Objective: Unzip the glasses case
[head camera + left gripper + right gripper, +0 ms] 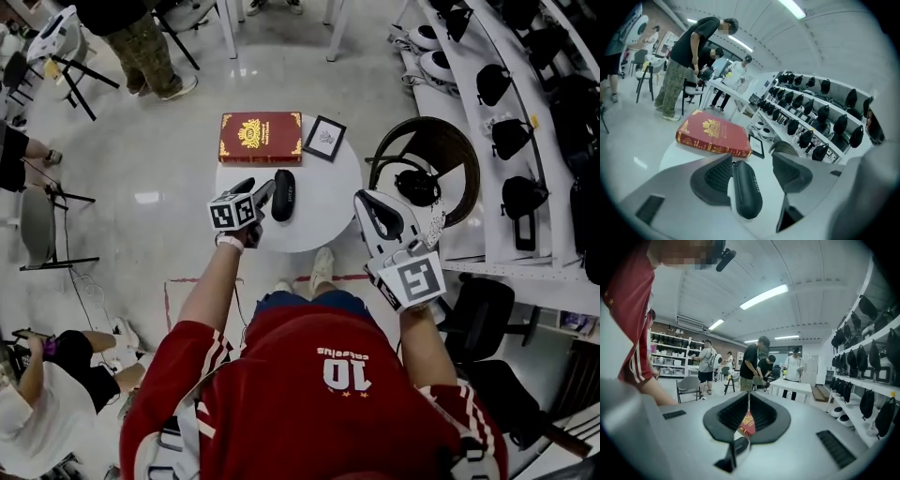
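Closing your left gripper from where it hangs is the likeliest slip. Its jaws are spread, and the case shows between them but nearer the left pad. I judge that one jaw would meet it first and shove it sideways over the smooth table rather than pin it. A sliding case could bump the book just behind it, or turn its zip away from you. The zip pull is too small to find in any view, so going for it blind could mean clamping the shell, and a tug would then drag the whole case. Your right gripper has its jaws pressed together on nothing. It would have to open before it could take the pull.

The case lies flat near the middle of the table, its long axis running away from you, with the frame beyond it on the right. Your left gripper is just beside the case's left flank and seems not to touch it. Your right is well apart, at the table's right edge.
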The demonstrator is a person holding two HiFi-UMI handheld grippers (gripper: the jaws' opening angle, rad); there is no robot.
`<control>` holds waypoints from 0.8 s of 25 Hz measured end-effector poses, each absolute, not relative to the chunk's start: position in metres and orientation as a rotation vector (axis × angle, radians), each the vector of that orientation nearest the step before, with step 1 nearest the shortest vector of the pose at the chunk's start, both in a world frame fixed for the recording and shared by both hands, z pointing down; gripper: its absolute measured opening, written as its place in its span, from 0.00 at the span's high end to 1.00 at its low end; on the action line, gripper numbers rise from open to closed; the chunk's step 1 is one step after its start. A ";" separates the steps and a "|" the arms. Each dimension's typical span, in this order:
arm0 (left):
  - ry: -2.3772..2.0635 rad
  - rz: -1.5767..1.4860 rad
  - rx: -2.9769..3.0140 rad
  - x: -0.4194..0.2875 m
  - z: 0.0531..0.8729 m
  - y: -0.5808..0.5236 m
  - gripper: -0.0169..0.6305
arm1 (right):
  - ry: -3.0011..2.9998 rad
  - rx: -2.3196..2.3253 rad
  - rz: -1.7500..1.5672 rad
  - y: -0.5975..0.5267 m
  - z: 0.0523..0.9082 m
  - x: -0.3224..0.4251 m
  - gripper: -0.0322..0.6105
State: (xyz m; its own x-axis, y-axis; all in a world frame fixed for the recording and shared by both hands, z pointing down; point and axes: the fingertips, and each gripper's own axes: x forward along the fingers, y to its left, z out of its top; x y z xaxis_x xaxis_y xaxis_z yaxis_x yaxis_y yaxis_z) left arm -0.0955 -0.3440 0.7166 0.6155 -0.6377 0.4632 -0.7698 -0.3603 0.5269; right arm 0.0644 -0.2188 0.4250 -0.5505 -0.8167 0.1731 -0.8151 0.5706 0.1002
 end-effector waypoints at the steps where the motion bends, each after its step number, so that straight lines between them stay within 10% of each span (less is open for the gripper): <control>1: -1.106 0.212 2.130 -0.095 0.704 -0.341 0.55 | -2.607 1.378 -0.018 -0.215 0.421 0.063 0.92; 20: -1.242 -0.036 2.547 -0.088 0.446 -0.242 0.69 | -2.736 1.497 -0.067 -0.168 0.348 0.064 0.92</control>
State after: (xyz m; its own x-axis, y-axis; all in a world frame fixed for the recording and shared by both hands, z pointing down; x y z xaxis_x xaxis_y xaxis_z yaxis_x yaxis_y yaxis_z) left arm -0.0885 -0.2418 0.4461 0.6244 -0.7733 0.1106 -0.7656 -0.5777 0.2830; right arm 0.0645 -0.1680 0.3483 -0.5392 -0.8421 -0.0009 -0.8412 0.5386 0.0485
